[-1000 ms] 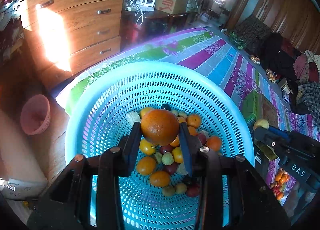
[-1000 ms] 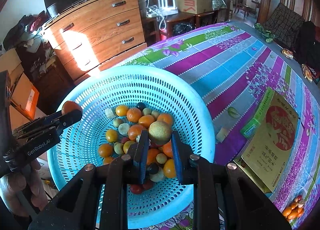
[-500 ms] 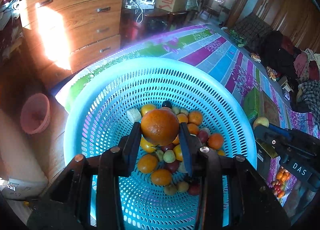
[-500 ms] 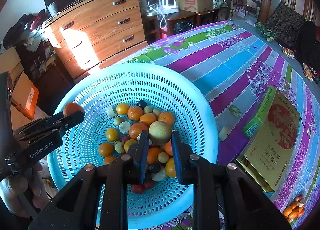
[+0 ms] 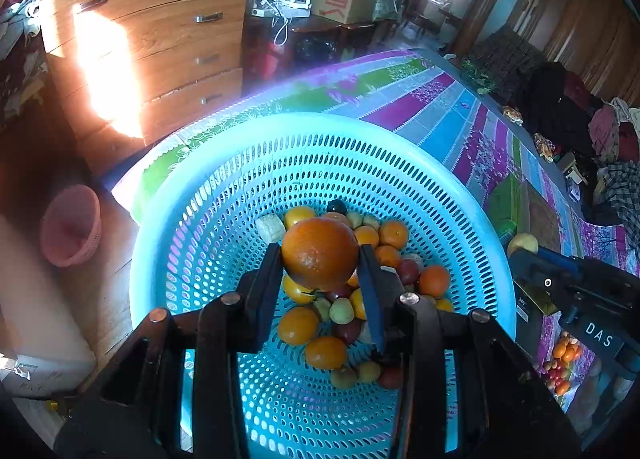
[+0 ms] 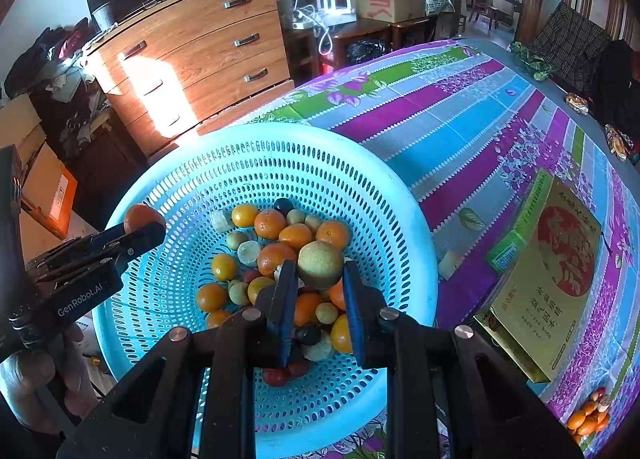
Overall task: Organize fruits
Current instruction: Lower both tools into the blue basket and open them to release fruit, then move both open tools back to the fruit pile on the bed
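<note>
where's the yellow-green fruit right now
In the right wrist view the yellow-green fruit is clamped in the right gripper, held above the fruit pile in the blue basket, toward its right side.

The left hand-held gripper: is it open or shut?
Shut on the big orange: the left hand-held gripper presses it from both sides, above the blue basket.

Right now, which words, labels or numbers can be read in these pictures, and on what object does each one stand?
"GenRobot.AI": on the left tool's body.
"DAS": on the right tool's body.
Red character on the cardboard box: too blurred to read.
Dark characters on the yellow box: too blurred to read.
</note>
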### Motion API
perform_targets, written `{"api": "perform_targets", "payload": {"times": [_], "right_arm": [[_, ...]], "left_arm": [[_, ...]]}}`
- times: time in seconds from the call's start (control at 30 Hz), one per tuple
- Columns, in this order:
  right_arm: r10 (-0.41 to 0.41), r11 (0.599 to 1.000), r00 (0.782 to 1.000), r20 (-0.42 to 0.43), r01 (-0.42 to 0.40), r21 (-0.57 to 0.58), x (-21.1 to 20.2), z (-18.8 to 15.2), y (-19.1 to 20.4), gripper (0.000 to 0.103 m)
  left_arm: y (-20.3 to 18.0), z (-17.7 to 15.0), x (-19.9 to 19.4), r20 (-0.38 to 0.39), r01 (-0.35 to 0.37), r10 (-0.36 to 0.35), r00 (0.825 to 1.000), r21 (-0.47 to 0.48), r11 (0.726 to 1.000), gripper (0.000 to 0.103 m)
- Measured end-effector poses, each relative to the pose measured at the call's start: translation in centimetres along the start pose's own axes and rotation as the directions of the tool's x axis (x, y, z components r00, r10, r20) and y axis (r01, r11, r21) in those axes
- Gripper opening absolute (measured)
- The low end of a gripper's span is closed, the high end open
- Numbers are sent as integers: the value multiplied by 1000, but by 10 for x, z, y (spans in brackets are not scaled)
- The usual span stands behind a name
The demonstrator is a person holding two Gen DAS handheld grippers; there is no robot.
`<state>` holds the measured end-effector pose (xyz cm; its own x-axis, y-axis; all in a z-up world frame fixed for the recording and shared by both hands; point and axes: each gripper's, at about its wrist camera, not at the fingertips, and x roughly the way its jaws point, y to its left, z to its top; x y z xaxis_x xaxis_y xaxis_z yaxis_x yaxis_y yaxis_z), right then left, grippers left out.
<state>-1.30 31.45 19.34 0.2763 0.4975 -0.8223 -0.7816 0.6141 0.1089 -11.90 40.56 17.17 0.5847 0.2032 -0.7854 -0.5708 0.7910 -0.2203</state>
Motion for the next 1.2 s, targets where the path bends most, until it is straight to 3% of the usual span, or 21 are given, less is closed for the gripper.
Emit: {"api": "perform_targets", "payload": {"times": [0.37,0.47,0.6,0.67,0.8,1.1,1.2], "right_arm": [[-2,1000,1000,-4,2,-2,2,-1,-3,27],[-4,1000,1000,-4,4,3,4,-3,-5,31],[-4,1000,1000,-2,4,6,4,-5,-7,38],[-6,1000,1000,3,6,4,4,-4,-7,59],[0,1000,1000,3,0,6,4,-4,-8,66],[-1,1000,1000,27,1,8,-6,-3,-9,68],[1,1000,995,97,-2,9,-24,-9,-10,68]], "left_arm": [[4,1,6,-21,-14,14,1000,-4,1000,39],[4,-1,10,-35,-26,26,999,-3,1000,39],[3,-1,11,-26,-36,36,999,-2,999,56],[2,-1,10,-19,-41,41,999,2,999,62],[0,-1,11,-11,-58,58,998,12,998,74],[-4,-1,6,2,-57,57,998,8,998,74],[-9,-3,-3,29,-35,34,999,8,999,74]]}}
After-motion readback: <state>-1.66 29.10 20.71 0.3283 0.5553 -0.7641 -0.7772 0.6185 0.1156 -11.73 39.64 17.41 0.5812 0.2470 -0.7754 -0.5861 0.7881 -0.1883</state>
